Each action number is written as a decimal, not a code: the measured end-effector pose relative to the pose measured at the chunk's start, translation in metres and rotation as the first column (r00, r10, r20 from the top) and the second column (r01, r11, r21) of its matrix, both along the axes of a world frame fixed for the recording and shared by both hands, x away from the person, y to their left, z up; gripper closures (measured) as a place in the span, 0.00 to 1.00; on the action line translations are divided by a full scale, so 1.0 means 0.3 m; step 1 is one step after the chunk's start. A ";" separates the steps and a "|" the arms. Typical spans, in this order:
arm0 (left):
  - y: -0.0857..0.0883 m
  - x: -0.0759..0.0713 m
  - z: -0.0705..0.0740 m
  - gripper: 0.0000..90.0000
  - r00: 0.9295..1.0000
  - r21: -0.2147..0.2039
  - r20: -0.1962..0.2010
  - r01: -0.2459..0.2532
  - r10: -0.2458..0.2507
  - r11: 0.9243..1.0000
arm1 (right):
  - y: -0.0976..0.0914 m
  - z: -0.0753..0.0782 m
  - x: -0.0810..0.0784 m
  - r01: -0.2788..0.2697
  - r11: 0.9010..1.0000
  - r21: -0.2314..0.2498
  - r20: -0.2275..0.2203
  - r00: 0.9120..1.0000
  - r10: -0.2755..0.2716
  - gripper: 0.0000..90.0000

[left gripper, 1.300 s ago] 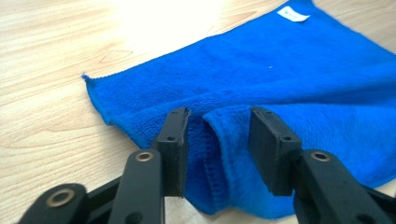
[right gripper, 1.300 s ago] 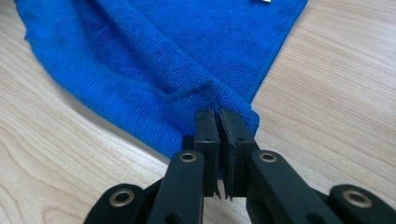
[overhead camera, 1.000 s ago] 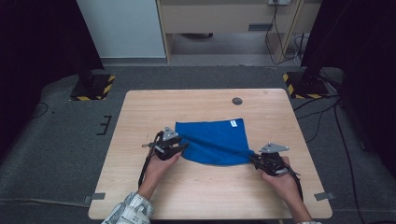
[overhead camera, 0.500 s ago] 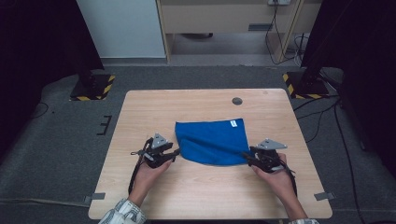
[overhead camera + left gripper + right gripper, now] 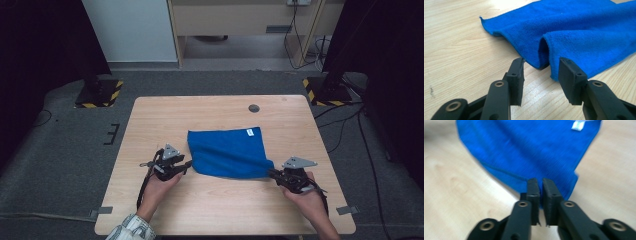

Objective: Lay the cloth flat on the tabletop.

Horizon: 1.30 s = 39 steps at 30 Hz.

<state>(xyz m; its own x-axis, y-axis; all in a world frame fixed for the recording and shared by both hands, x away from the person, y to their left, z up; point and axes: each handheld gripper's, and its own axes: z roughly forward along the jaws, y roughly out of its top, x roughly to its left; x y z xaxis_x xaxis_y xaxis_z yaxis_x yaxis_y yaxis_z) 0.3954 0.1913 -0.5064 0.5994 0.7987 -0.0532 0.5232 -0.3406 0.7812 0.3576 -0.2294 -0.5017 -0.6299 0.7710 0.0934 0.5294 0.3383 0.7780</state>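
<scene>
the right gripper [image 5: 539, 185] has just been closing, and its jaws now stand nearly together on the near right corner of the blue cloth [image 5: 227, 152], the fabric caught between the pads, though the blur in the right gripper view makes it hard to say how deep the bite goes. the left gripper [image 5: 541, 73] stands partly open, its jaws either side of a raised fold at the cloth's near left corner, pads not yet pressing. the cloth lies folded in the middle of the counter [image 5: 210, 112], its white tag [image 5: 248, 132] at the far right corner. to do this step well, the left gripper should ease forward until both layers of the fold sit well between the pads, then close firmly; a shallow pinch would likely catch only the top layer. both corners ought then to rise together and level, keeping the near edge taut, so the cloth carries over without sagging or twisting. lifting the right corner alone would probably drag the cloth askew.
</scene>
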 end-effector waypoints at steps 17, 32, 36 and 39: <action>-0.067 0.010 -0.039 0.63 0.996 0.037 -0.026 0.084 -0.083 0.996 | -0.011 0.031 -0.027 0.072 0.997 0.018 0.073 0.995 -0.073 0.35; -0.063 0.008 -0.024 0.94 0.988 0.029 -0.072 0.139 -0.137 0.990 | 0.040 -0.065 0.024 0.130 0.975 -0.180 -0.008 0.991 -0.133 0.33; -0.040 -0.014 -0.004 0.94 0.988 0.018 -0.079 0.136 -0.134 0.991 | 0.054 -0.072 0.012 0.101 0.976 -0.195 -0.034 0.993 -0.109 0.30; -0.023 -0.038 0.001 0.94 0.987 0.028 -0.096 0.129 -0.126 0.991 | 0.063 -0.081 0.001 0.089 0.975 -0.203 -0.041 0.994 -0.099 0.29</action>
